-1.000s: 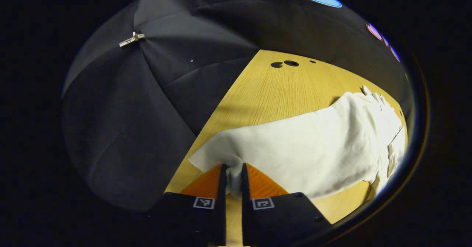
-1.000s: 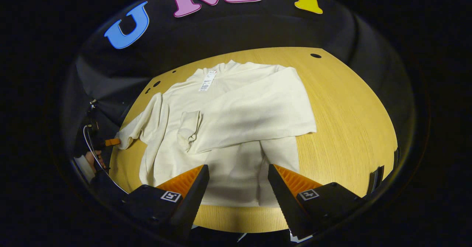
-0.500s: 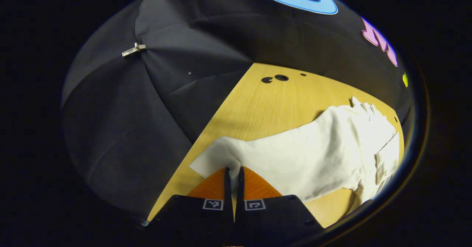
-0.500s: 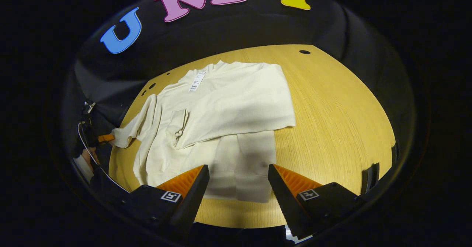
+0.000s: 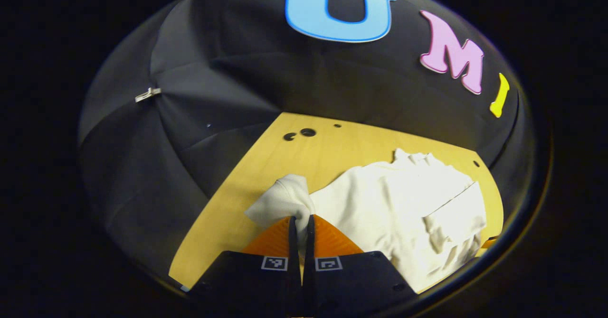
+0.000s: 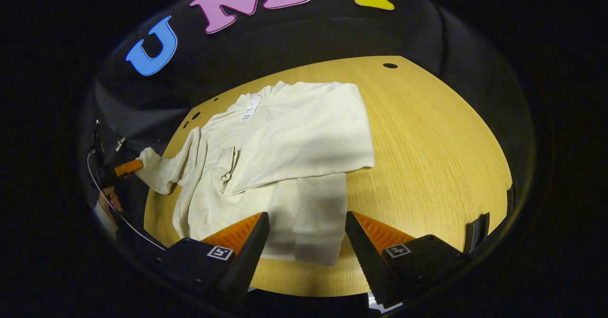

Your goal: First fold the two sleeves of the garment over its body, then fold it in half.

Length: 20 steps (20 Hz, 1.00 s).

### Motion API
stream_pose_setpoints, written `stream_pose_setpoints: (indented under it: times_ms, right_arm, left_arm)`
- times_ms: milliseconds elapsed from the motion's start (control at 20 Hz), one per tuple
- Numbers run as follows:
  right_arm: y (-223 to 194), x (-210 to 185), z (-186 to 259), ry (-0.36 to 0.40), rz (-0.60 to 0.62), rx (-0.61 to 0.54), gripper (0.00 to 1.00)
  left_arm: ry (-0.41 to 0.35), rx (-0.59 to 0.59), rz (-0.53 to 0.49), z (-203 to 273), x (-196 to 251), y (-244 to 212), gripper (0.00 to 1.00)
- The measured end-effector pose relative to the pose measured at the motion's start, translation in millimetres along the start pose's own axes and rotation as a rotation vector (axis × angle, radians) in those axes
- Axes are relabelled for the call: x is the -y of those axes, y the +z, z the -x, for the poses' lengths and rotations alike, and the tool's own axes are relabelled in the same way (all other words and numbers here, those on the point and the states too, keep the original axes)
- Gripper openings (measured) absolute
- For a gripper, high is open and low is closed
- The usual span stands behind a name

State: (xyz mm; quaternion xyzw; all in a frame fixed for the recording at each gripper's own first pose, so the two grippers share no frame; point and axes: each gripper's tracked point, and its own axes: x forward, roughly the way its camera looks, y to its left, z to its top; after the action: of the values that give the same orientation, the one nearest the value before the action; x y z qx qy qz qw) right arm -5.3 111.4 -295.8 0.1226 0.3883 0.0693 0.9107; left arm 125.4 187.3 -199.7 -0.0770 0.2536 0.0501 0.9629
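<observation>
We risk losing the left sleeve (image 5: 285, 199) mid-swing: only a small pinch of cuff sits in the left gripper (image 5: 299, 235), whose fingers are pressed nearly together on it. The garment (image 6: 289, 137) lies on the counter (image 6: 437, 133), right sleeve already folded across. The right gripper (image 6: 304, 235) hovers above the hem, fingers wide, holding nothing.

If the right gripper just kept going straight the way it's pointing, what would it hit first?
Probably the garment: its lower hem lies right ahead between the open right gripper fingers, on the table. The gripper's height above it is unclear.
</observation>
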Motion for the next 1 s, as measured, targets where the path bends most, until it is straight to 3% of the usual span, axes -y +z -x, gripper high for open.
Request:
stream_pose_setpoints:
  times_ms: [400, 1000]
  right_arm:
    - [3.9, 19.3, 1.7, -0.002, -0.039, 0.005, 0.99]
    - [0.1, 23.8, 2.1, 0.033, -0.016, -0.021, 0.99]
  left_arm:
    - [-0.173, 0.019, -0.067, 10.8, 129.4, 16.8, 0.06]
    - [-0.278, -0.087, -0.15, -9.0, 252.5, -24.7, 0.06]
